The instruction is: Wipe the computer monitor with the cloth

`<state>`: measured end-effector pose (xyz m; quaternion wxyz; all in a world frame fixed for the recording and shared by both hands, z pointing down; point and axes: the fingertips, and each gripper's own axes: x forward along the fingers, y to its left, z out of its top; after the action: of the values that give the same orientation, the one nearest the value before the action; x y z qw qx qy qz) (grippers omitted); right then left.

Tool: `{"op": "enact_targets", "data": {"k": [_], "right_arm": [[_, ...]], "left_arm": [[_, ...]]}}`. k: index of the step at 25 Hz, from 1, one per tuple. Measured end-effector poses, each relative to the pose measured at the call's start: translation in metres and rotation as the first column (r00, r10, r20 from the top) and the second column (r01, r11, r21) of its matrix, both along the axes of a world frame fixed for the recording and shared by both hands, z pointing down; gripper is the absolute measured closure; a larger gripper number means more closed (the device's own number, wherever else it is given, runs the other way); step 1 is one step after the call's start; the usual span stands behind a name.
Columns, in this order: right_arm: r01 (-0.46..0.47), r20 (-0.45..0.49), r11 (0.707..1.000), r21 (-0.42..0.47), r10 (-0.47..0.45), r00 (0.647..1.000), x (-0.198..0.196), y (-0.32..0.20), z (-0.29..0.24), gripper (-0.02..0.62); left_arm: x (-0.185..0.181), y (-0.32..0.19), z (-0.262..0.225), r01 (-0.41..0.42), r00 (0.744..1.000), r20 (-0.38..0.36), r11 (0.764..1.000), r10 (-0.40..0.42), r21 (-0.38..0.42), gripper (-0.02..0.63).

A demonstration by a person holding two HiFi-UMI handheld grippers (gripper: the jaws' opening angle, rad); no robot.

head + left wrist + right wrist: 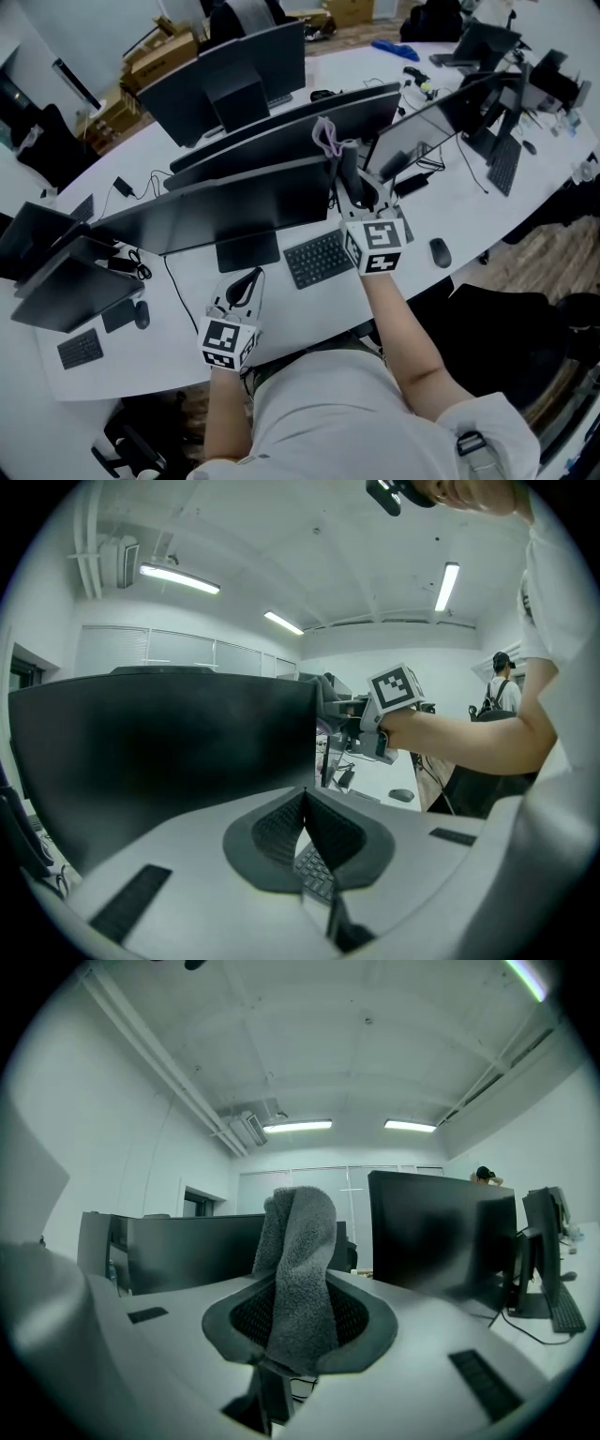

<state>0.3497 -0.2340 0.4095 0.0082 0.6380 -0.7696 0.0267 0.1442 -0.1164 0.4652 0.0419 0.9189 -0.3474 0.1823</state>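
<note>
Left gripper (305, 797): jaws pressed together along their ribbed pads with nothing between them; it sits low over the counter (309, 314), close to the person's body.
Right gripper (296, 1309): jaws shut on the cloth (298, 1241), which fills the gap between the pads.
Cloth: grey and fuzzy, pinched at its lower part; the rest stands up from the jaws in a folded hump that leans a little to the left. In the head view it shows as a pale loop (326, 137) beyond the jaw tips.
Monitor (159, 761): dark screen straight ahead of the left jaws and filling the space to their left; its right edge stands just right of the closed jaw line.
Second monitor (441, 1232): dark, ahead and to the right of the right jaws; apart from the cloth in the right gripper view.
Cloth and screens: no view shows the cloth touching a screen.
Keyboard (319, 259): on the counter below and just behind the right jaws; a strip of its keys shows under the left jaws.
Mouse (440, 251): on the counter, to the right of the right gripper.
</note>
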Motion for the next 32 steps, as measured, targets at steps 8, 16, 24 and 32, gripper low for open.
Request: {"op": "enact_targets", "data": {"k": [8,16,24,32], "right_arm": [[0.020,0.010,0.999,-0.050,-0.020,1.000,-0.002,0.001,0.035,0.502],[0.036,0.012,0.995,-0.090,-0.035,0.999,-0.003,0.000,0.074,0.502],[0.028,0.005,0.989,-0.146,-0.027,1.000,-0.004,0.002,0.114,0.502],[0.031,0.002,0.967,-0.252,-0.032,1.000,-0.007,0.008,0.171,0.502]], "left_arm": [[0.000,0.001,0.010,0.039,0.999,0.020,0.999,-0.039,-0.012,0.606],[-0.014,-0.002,0.021,0.112,0.993,0.030,0.993,-0.111,-0.036,0.605],[-0.024,0.004,0.033,0.151,0.988,0.051,0.986,-0.147,-0.070,0.604],[-0.036,0.010,0.046,0.174,0.984,0.063,0.979,-0.168,-0.109,0.606]]}}
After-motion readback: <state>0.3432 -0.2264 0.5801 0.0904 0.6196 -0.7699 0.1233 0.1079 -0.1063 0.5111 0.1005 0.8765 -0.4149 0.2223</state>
